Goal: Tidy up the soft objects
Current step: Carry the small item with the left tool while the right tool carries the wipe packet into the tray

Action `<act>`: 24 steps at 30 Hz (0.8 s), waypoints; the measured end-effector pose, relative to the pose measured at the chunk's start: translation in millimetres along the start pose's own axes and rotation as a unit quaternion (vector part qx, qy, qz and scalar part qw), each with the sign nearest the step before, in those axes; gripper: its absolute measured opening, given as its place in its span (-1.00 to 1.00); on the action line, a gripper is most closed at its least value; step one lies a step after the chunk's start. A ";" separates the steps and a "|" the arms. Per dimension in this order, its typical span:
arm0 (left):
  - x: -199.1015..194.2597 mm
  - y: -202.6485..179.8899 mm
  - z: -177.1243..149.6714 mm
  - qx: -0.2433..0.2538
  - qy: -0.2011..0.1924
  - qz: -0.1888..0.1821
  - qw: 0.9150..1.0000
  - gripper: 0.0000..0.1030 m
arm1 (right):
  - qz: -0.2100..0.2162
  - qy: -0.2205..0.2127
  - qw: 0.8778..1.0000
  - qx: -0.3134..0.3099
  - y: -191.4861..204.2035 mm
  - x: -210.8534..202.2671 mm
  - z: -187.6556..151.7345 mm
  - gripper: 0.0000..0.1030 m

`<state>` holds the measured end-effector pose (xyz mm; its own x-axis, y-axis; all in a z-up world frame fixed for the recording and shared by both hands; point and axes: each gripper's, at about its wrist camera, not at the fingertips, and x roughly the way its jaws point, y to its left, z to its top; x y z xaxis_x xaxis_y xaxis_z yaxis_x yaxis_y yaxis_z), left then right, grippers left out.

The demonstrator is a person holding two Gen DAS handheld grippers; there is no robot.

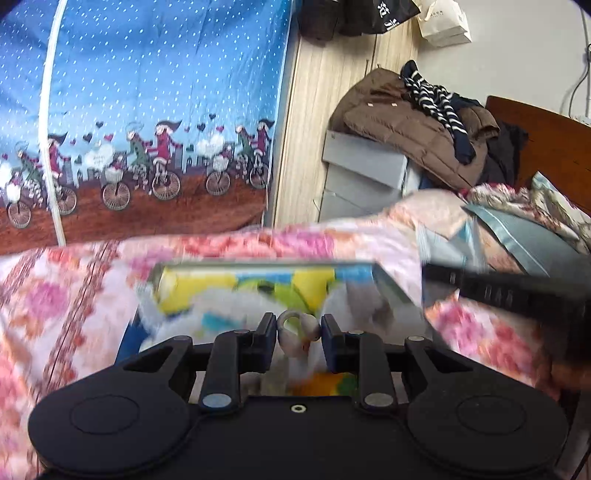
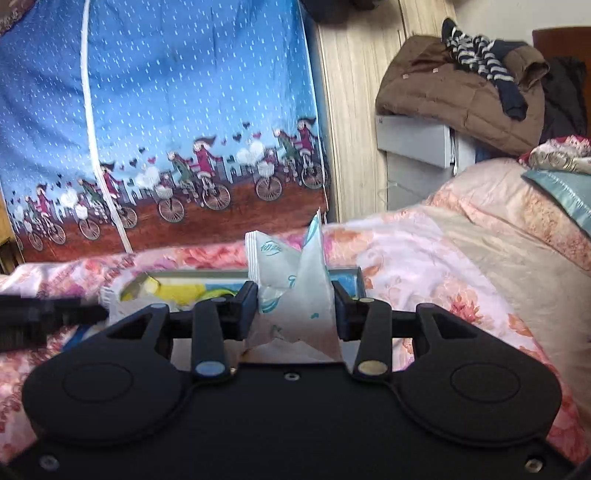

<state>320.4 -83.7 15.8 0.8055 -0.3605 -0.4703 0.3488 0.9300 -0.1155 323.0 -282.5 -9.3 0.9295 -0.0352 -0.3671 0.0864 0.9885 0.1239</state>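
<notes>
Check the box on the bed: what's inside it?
Box holds white plush over a yellow, green and blue printed lining. Left gripper pinches a pale loop of it. Motion blur and the gripper hide the rest.

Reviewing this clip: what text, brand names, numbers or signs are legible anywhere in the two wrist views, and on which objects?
No text can be read with confidence.
Crumpled white-and-teal plastic tissue packet in the right hand-held gripper: teal logo characters, too distorted to read.
Black shopping bag: large white characters, cut off at the frame edge.
White paper bag: small print, too small.
White hearts on the blue bicycle-print curtain: lettering, too small.
</notes>
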 end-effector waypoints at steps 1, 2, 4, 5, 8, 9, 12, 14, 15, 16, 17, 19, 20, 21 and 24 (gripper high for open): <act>8.6 -3.2 7.7 0.004 -0.003 0.005 1.000 -0.45 | 0.000 0.009 1.000 -0.002 -2.0 6.3 -1.6 -0.35; 16.9 -6.0 14.8 0.006 -0.004 0.008 1.000 -0.45 | 0.000 0.018 1.000 -0.002 -3.1 12.0 -3.7 -0.35; 34.0 -10.9 27.2 0.006 -0.002 0.010 1.000 -0.45 | 0.001 0.028 1.000 -0.001 -6.1 21.7 -5.9 -0.35; 42.5 -13.1 31.8 0.005 0.001 0.013 1.000 -0.45 | 0.002 0.032 0.999 -0.002 -7.7 25.9 -6.2 -0.35; 65.5 -18.2 39.0 0.008 0.013 0.025 1.000 -0.45 | 0.003 0.039 0.999 0.001 -9.9 38.3 -7.8 -0.34; 71.8 -19.1 39.4 0.009 0.018 0.027 0.999 -0.45 | 0.003 0.042 0.999 0.002 -3.4 41.3 -10.0 -0.34; 87.9 -17.2 38.9 -0.006 0.039 0.031 0.999 -0.45 | 0.007 0.049 0.999 0.018 -5.8 50.8 -10.6 -0.30; 96.9 -15.3 37.7 -0.013 0.052 0.038 0.998 -0.45 | 0.008 0.054 0.998 0.024 -0.5 60.8 -12.0 -0.29; 99.7 -14.7 35.7 -0.015 0.057 0.042 0.997 -0.44 | 0.009 0.056 0.998 0.024 -1.2 62.0 -12.4 -0.28; 102.1 -14.2 35.3 -0.016 0.061 0.044 0.997 -0.44 | 0.009 0.056 0.998 0.023 -1.8 63.3 -12.7 -0.26; 103.9 -13.4 34.3 -0.016 0.066 0.046 0.997 -0.44 | 0.010 0.058 0.998 0.024 -2.2 63.8 -12.2 -0.23; 105.8 -13.9 33.9 -0.008 0.071 0.053 0.996 -0.44 | 0.013 0.063 0.998 0.026 -0.9 62.6 -12.1 -0.20; 106.0 -14.2 34.1 -0.005 0.073 0.056 0.996 -0.43 | 0.014 0.065 0.997 0.026 0.0 61.5 -11.9 -0.16; 106.0 -14.1 34.6 -0.004 0.074 0.055 0.996 -0.40 | 0.014 0.066 0.997 0.025 0.2 61.6 -11.4 -0.14; 104.9 -12.4 37.7 -0.012 0.075 0.055 0.996 -0.31 | 0.015 0.065 0.997 0.025 -0.7 56.3 -8.7 0.05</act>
<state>418.7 -135.7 0.9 0.7562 -0.2442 -0.6070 0.2500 0.9652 -0.0769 372.1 -283.9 -38.0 0.8783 0.0157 -0.4778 0.0809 0.9801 0.1810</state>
